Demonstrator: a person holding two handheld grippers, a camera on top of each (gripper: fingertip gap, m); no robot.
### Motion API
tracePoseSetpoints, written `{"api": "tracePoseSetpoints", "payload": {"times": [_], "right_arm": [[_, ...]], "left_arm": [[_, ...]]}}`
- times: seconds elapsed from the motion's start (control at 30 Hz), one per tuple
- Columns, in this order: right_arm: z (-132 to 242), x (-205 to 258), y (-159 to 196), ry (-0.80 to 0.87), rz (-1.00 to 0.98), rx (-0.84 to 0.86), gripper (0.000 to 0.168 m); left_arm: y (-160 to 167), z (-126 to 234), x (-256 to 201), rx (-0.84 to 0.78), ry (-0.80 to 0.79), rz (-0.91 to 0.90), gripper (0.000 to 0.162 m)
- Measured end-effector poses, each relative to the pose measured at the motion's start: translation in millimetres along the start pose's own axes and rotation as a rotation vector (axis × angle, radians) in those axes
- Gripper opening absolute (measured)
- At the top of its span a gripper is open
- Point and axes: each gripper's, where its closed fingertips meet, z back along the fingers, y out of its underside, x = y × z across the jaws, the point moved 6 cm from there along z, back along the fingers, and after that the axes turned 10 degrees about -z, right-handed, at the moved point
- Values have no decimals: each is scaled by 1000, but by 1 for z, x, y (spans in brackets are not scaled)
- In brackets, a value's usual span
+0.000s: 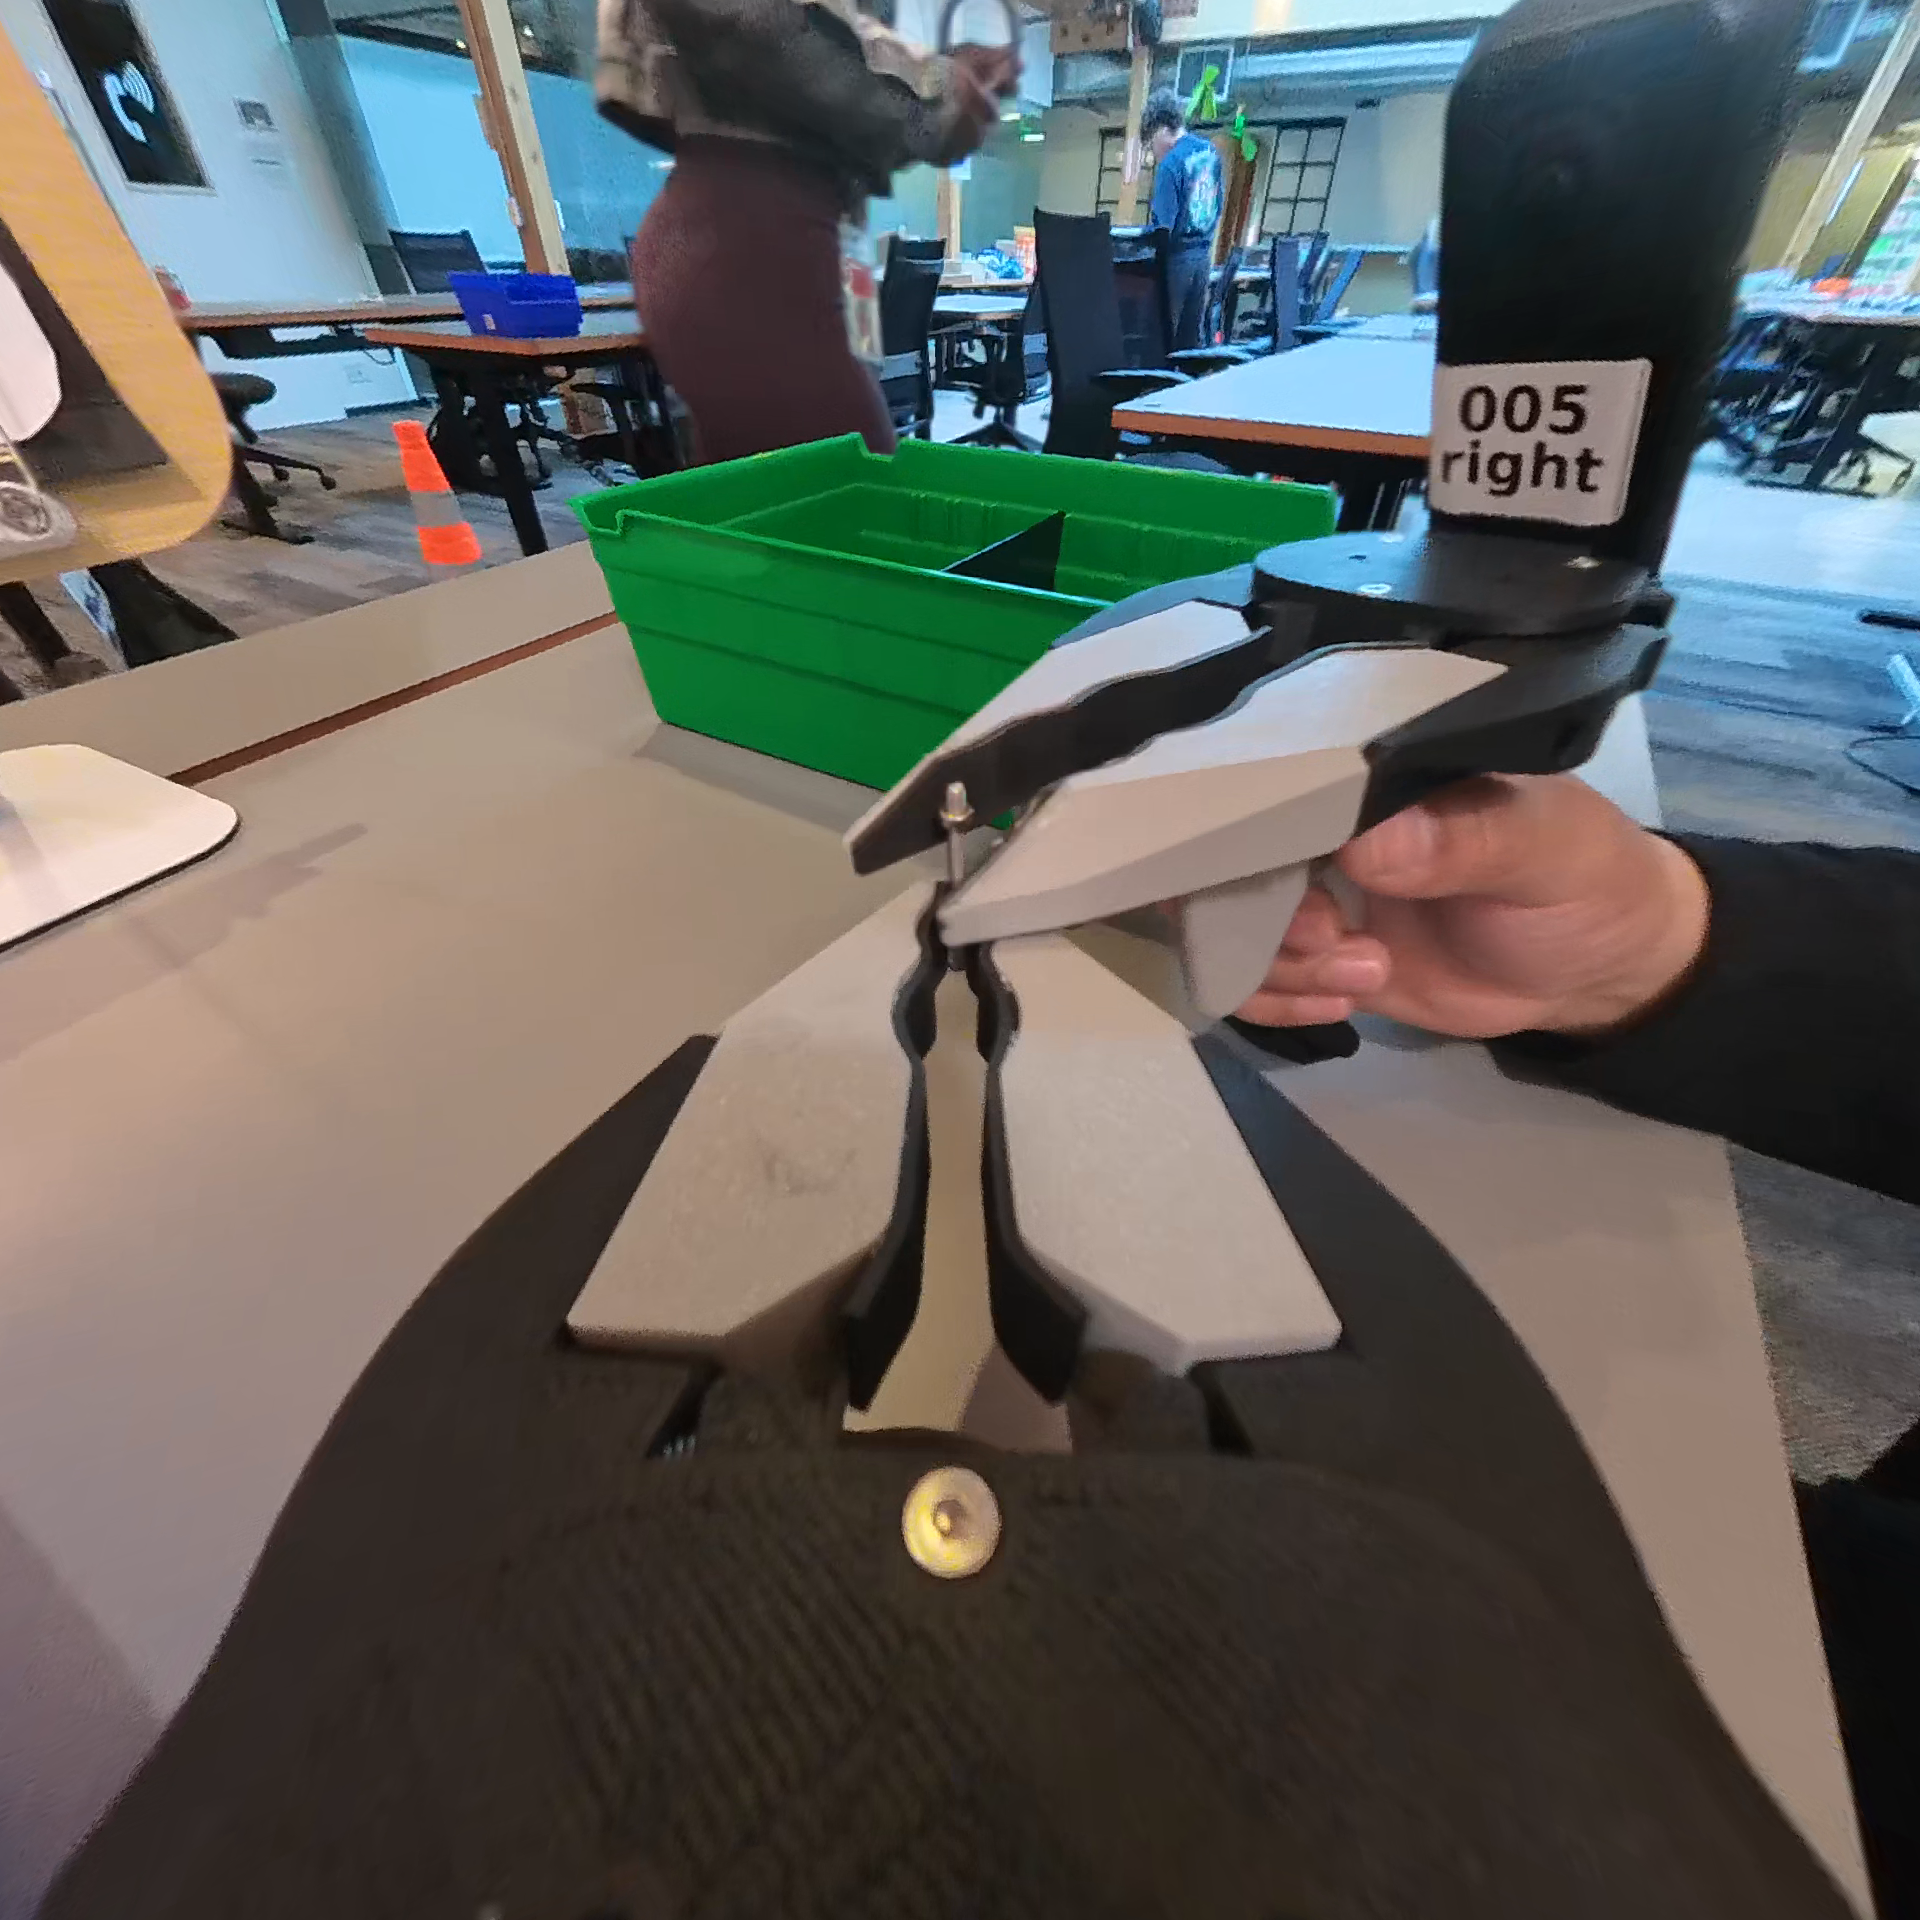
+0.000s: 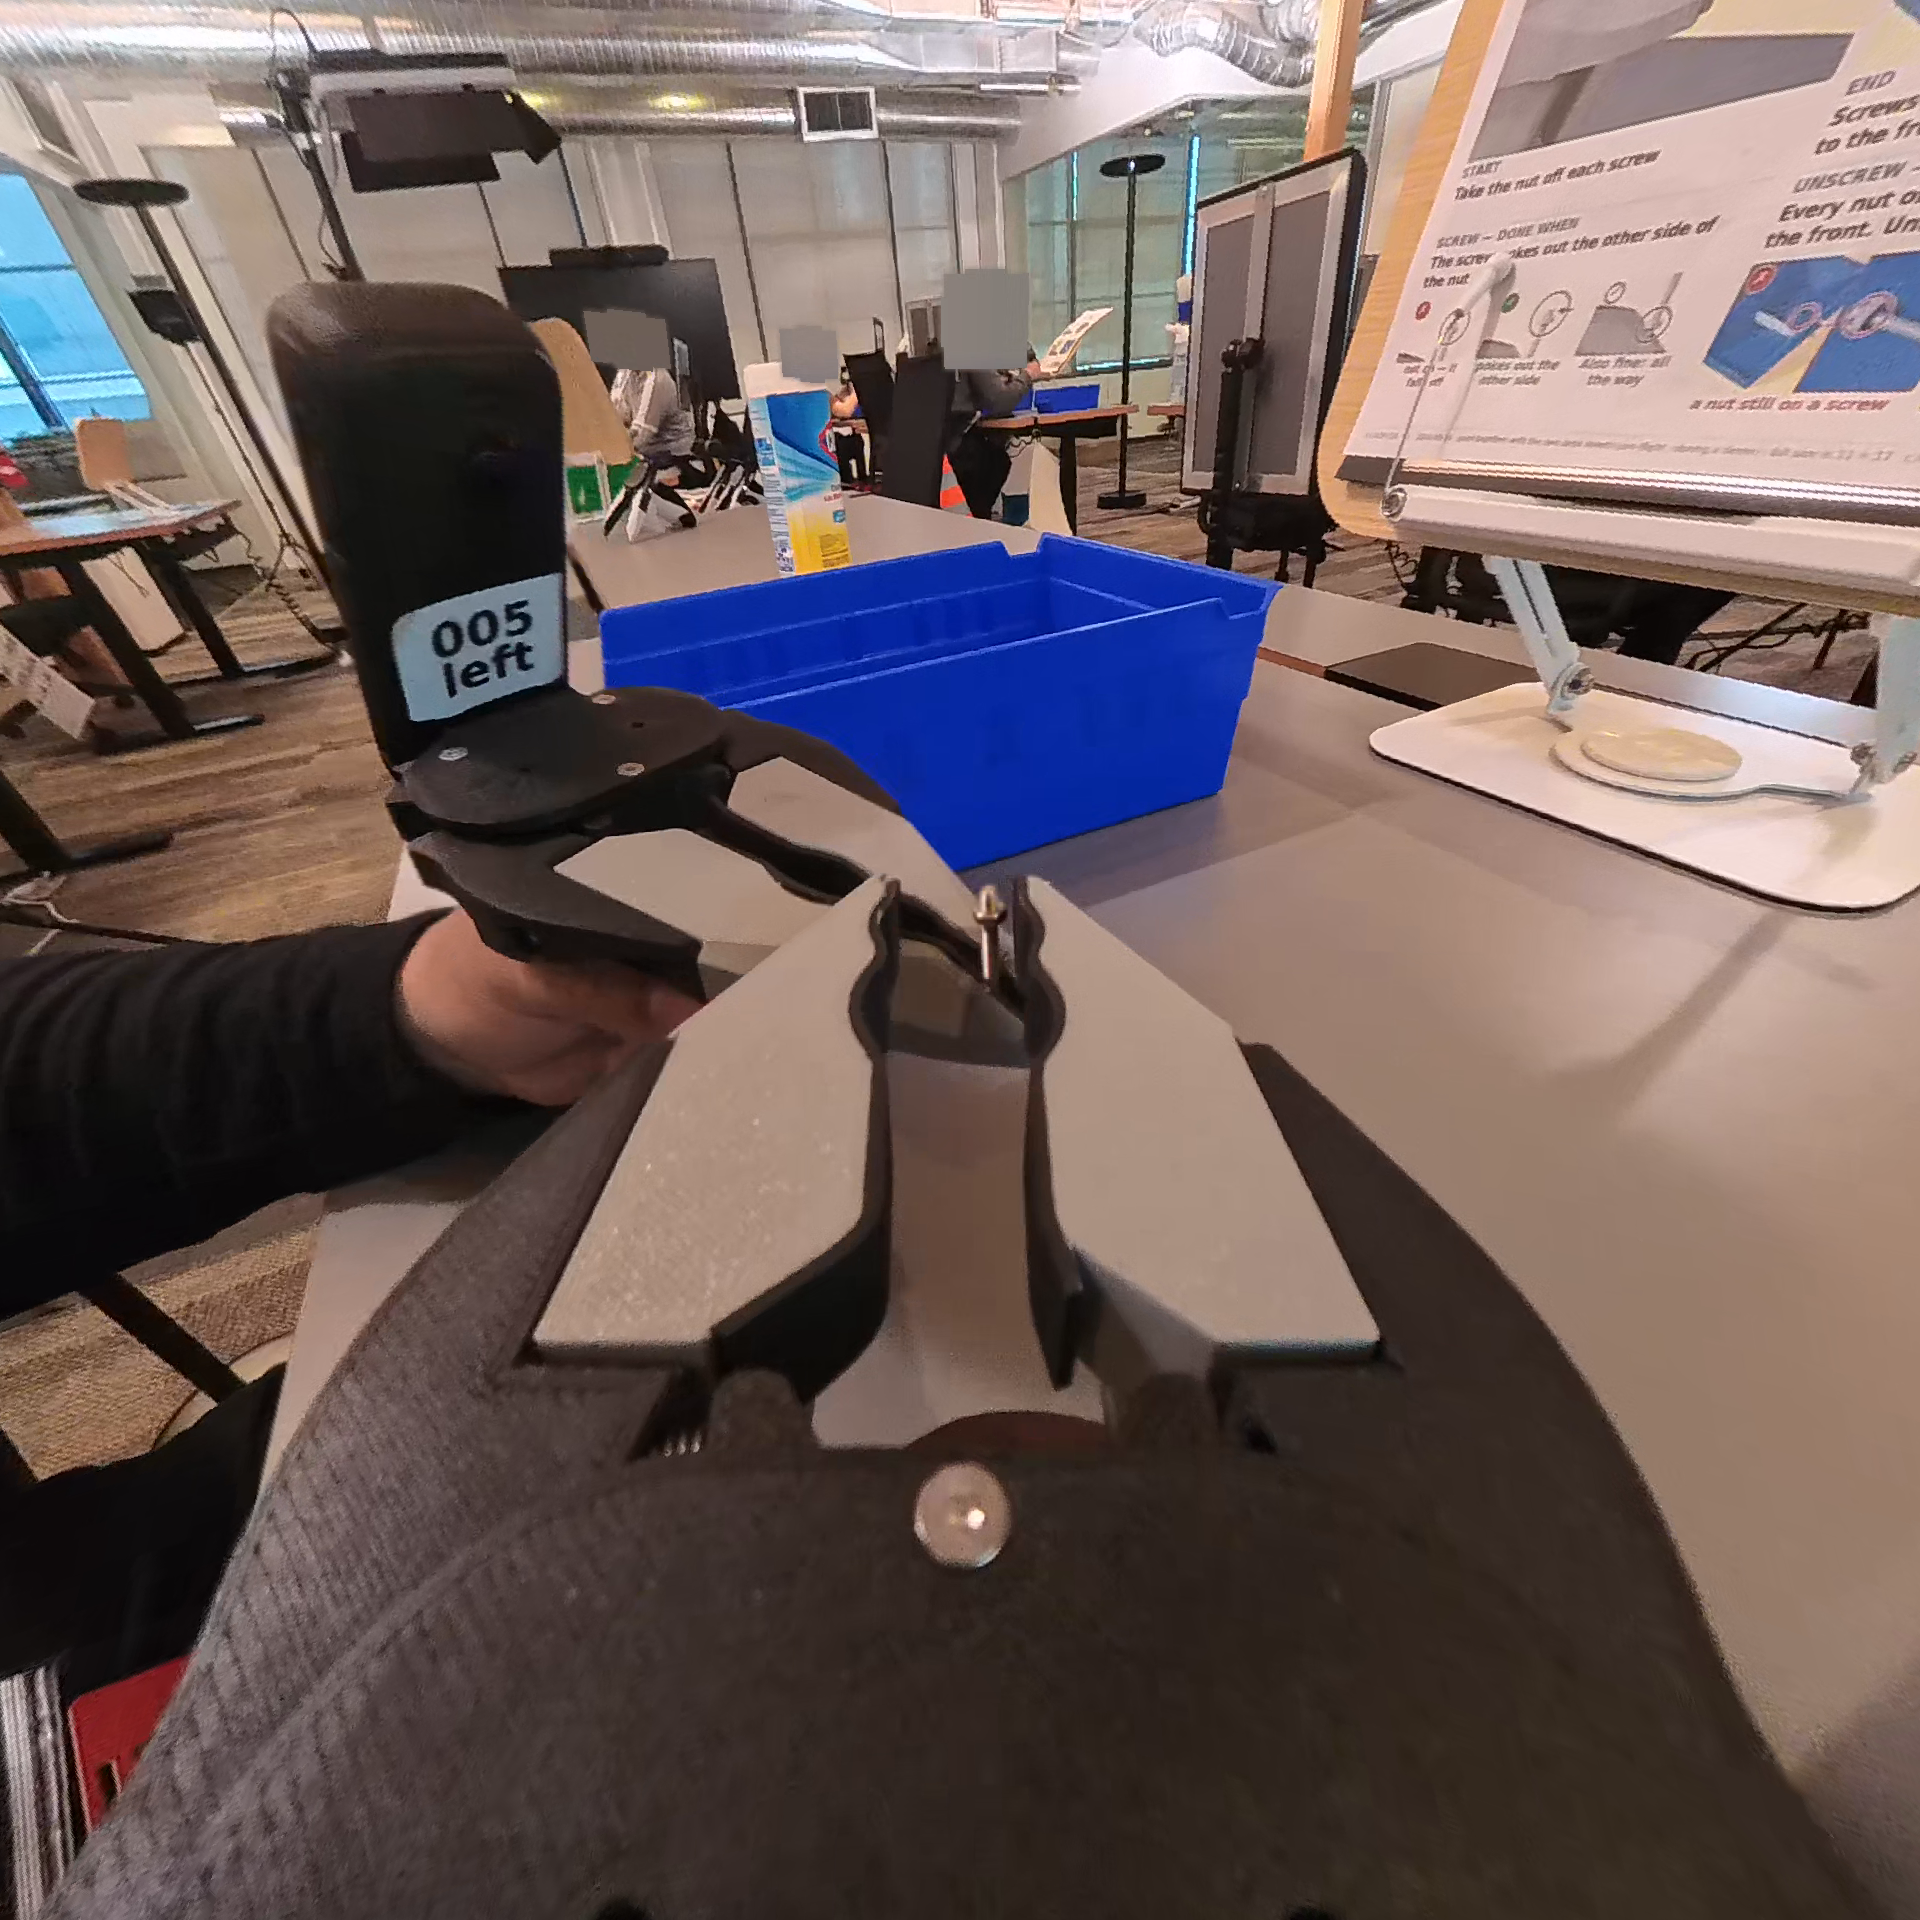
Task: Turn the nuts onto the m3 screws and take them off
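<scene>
A small steel screw (image 1: 951, 862) stands upright with a nut (image 1: 954, 800) near its top end. My left gripper (image 1: 951, 940) is shut on the screw's lower end and holds it above the grey table (image 1: 416, 935). My right gripper (image 1: 925, 873) comes in from the right, and its two fingers flank the upper part of the screw. In the right wrist view the right gripper (image 2: 954, 899) is open, with the nut (image 2: 987, 909) and screw (image 2: 989, 951) close to its right finger (image 2: 1101, 1039). The left gripper (image 2: 992, 987) reaches in from the left beneath it.
A green bin (image 1: 831, 644) stands on the table behind the grippers in the left wrist view. A blue bin (image 2: 987, 727) stands ahead in the right wrist view. A white stand (image 2: 1662, 779) with an instruction sheet is at the right, a bottle (image 2: 795, 468) farther back. People and desks fill the room behind.
</scene>
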Motion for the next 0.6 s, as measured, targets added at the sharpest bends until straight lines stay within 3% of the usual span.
{"api": "tracePoseSetpoints", "payload": {"times": [0.3, 0.6], "right_arm": [[9, -4, -6, 23, -15, -46, 17], [3, 0, -5, -1, 9, -26, 21]], "left_arm": [[1, 5, 13, -19, -47, 79, 0], [1, -2, -4, 16, 12, -21, 0]]}}
